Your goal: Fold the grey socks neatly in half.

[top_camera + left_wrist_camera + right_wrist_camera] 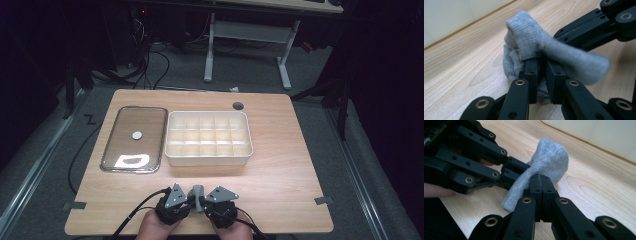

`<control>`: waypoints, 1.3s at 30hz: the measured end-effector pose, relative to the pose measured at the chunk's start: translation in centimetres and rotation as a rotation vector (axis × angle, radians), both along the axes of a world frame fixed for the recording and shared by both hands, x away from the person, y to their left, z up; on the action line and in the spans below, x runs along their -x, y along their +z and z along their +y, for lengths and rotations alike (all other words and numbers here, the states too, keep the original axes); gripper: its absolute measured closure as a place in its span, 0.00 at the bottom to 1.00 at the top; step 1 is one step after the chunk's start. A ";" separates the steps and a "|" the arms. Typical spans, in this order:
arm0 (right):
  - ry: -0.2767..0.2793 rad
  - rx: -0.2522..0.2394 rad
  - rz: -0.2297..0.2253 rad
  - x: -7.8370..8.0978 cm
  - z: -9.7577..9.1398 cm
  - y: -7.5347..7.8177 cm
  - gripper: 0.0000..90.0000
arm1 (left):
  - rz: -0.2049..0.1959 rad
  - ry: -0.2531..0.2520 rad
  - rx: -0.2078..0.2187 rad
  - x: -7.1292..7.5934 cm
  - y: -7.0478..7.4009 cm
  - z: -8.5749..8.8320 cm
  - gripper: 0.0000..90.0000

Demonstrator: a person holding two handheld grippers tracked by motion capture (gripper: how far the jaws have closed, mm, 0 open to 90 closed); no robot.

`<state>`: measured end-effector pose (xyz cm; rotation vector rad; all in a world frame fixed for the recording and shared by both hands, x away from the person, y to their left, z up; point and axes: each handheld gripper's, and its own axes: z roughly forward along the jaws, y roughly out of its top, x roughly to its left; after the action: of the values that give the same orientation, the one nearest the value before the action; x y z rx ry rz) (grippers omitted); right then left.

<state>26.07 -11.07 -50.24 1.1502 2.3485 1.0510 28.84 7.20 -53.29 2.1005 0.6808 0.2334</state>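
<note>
A grey sock [196, 192] is bunched up between my two grippers near the table's front edge. In the left gripper view my left gripper [543, 62] is shut on the sock [524, 37], whose folds rise over the jaw tips. My right gripper [541, 178] has its jaws pressed together on a thin fold of the sock [550, 157]. The left gripper's jaws [510, 168] reach in from the left and hold the same cloth. From above, the left gripper [186, 199] and the right gripper [206, 201] meet tip to tip, a hand behind each.
A white box with several compartments [209, 159] stands mid-table, just beyond the grippers. To its left lies a glass lid with a metal rim [145, 125]. A round cable hole [238, 105] is at the table's back. Bare wood lies right of the box.
</note>
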 end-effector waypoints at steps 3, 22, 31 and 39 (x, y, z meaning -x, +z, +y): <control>0.005 0.005 0.000 -0.1 0.0 0.0 1.00 | -0.007 -0.002 -0.004 0.1 0.0 -0.1 0.89; -0.032 0.003 0.007 -0.2 -1.5 -0.5 0.98 | 0.030 0.095 0.195 -1.2 2.4 5.0 0.80; -0.029 0.001 0.004 0.0 -1.6 -0.3 0.98 | 0.118 0.099 0.034 -1.4 0.5 3.5 0.87; -0.016 0.008 -0.006 0.1 -1.1 0.0 0.97 | 0.103 0.060 0.022 -0.5 0.6 2.3 0.90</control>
<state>26.02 -12.17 -50.25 1.1595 2.3333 1.0379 29.37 9.48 -52.68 2.0842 0.8052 0.1510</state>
